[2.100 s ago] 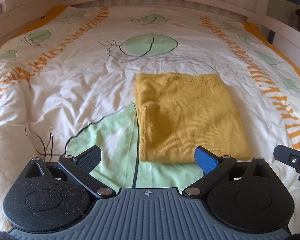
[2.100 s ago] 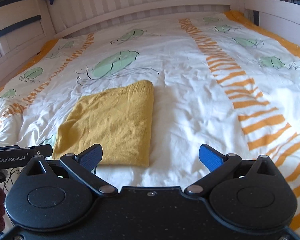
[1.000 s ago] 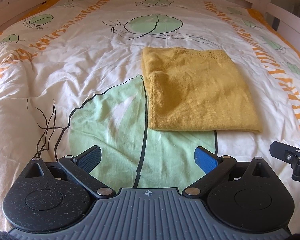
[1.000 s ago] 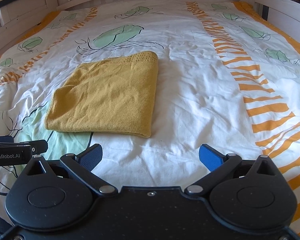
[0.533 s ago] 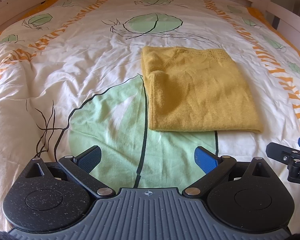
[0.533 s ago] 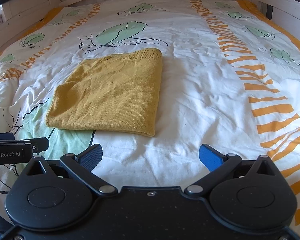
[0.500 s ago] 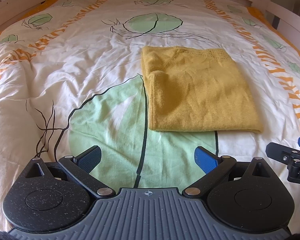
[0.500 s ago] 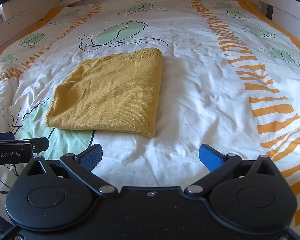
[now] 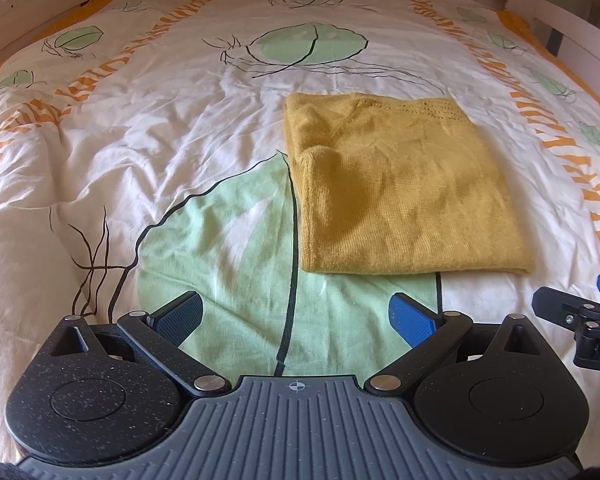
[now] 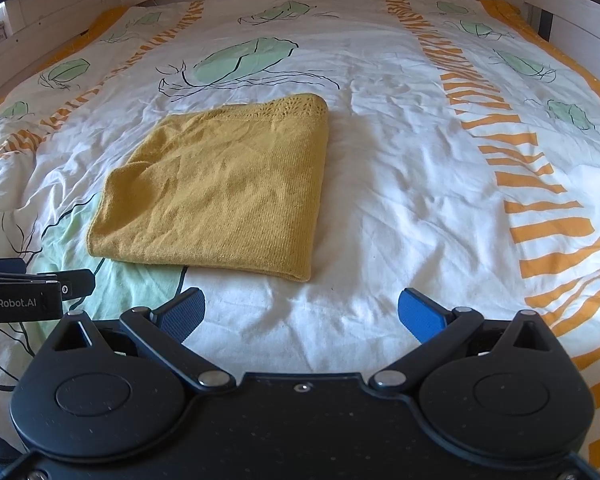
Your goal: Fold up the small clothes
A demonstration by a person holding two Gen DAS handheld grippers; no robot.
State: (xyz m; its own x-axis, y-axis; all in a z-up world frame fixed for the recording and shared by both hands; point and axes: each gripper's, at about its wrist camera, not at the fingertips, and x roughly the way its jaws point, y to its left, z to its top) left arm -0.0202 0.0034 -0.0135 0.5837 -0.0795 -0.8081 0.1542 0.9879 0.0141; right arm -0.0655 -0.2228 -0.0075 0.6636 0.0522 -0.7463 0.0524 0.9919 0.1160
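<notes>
Since two seconds ago, both cameras have been drawn back and tilted downward: the folded yellow knit garment (image 9: 400, 192), formerly just beyond the left gripper (image 9: 296, 318), is now seen clear of it, with more green-leaf duvet (image 9: 228, 240) between.

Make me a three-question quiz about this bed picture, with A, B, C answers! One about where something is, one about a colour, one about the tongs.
1. Where does the folded garment lie?
A. On the bedcover
B. Between the left tongs
C. Hanging on the bed rail

2. What colour is the garment?
A. Red
B. Mustard yellow
C. Purple

3. How are the right tongs?
A. Shut on the garment
B. Shut on nothing
C. Open, holding nothing

Answers:
1. A, it rests flat on the bedcover, partly over a green leaf print, ahead of the left tongs.
2. B, the knit is mustard yellow in both views.
3. C, the blue pads stand wide apart with only bedcover between them.
</notes>
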